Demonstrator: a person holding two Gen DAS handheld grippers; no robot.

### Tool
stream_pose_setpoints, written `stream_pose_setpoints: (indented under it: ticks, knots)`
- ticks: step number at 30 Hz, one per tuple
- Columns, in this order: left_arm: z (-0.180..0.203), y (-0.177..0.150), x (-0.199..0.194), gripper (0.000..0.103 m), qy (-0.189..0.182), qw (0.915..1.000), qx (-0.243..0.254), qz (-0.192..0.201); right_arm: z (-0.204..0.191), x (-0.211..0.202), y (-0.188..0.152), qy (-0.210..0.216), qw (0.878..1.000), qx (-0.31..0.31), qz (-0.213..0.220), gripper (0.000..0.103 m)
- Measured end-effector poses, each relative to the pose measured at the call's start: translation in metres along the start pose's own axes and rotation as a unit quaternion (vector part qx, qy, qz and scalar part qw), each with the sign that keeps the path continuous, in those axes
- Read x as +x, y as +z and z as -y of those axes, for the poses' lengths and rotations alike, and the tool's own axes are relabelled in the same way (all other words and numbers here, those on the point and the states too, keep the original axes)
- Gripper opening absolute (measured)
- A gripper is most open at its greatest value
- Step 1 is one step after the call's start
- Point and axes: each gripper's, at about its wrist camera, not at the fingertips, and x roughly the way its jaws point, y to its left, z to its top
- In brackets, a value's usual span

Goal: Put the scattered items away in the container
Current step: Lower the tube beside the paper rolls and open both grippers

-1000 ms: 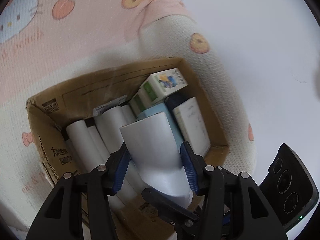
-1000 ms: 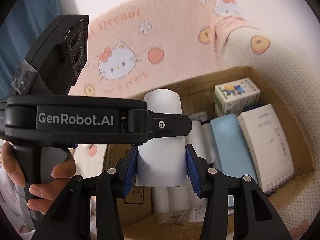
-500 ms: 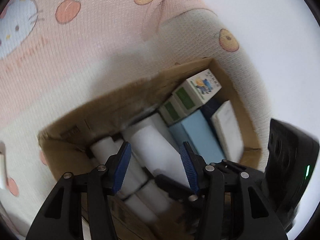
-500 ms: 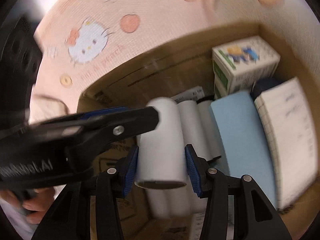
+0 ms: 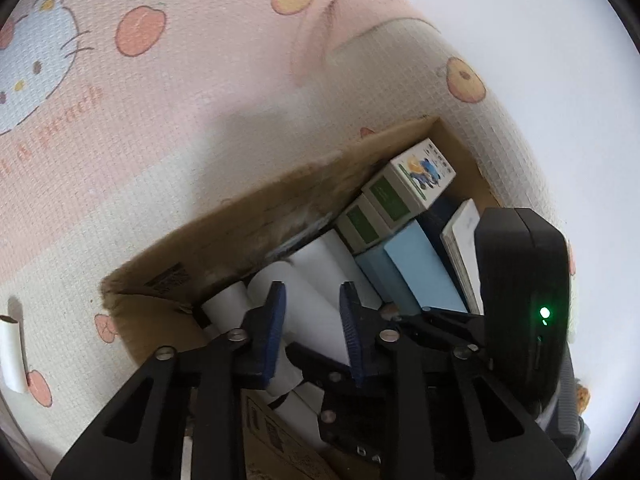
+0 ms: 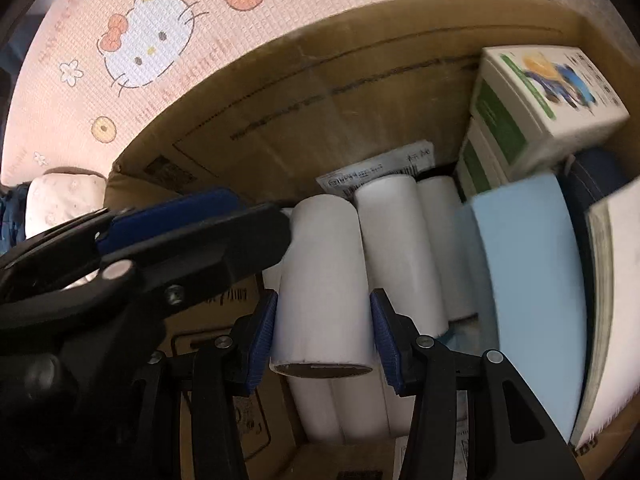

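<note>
A brown cardboard box [image 6: 360, 92] holds several white rolls, green-and-white cartons [image 6: 536, 92], a light blue box [image 6: 528, 280] and a white notebook [image 6: 612, 300]. My right gripper [image 6: 324, 328] is shut on a white roll [image 6: 324, 280], held low inside the box above other rolls. My left gripper [image 5: 312, 320] is open and empty just above that same roll [image 5: 312, 312]; its black arm [image 6: 160, 256] crosses the left of the right wrist view. The box [image 5: 240, 224] also shows in the left wrist view.
The box sits on a pink and white Hello Kitty mat [image 5: 160, 80]. A loose white roll [image 5: 12, 356] lies on the mat at the far left. The right gripper's black camera housing [image 5: 520, 292] is close on the right. A white wall [image 5: 540, 40] is behind.
My left gripper let go of the roll and opened. My right gripper carried the roll down into the box, closer to the other rolls.
</note>
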Motion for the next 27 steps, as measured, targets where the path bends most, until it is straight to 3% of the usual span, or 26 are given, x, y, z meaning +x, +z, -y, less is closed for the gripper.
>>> stream_pose_setpoints:
  ticks: [8,15,20,22,23,24,27]
  knots:
    - [0.003,-0.002,-0.007,0.034,0.013,0.9996,0.025,0.005,0.026,-0.007,-0.003,0.045,0.996,0.075,-0.017,0.052]
    - [0.018,-0.008,-0.002,0.049,0.012,0.9988,0.045,-0.013,0.032,-0.037,-0.027,0.012,0.997,0.081,-0.012,0.055]
    - [0.038,-0.013,0.011,0.049,0.012,0.9972,0.066,-0.034,0.035,-0.04,-0.046,-0.006,0.996,0.077,-0.036,0.055]
    - [0.043,-0.014,0.018,0.041,0.019,0.9964,0.074,-0.036,0.035,-0.04,-0.052,-0.018,0.996,0.073,-0.038,0.049]
    - [0.044,-0.015,0.023,0.036,0.025,0.9959,0.077,-0.04,0.036,-0.039,-0.054,-0.022,0.996,0.074,-0.039,0.037]
    - [0.044,-0.016,0.027,0.025,0.034,0.9954,0.077,-0.046,0.037,-0.038,-0.056,-0.022,0.996,0.076,-0.043,0.032]
    - [0.037,-0.015,0.039,0.014,0.057,0.994,0.064,-0.069,0.042,-0.031,-0.059,-0.011,0.994,0.092,-0.061,0.029]
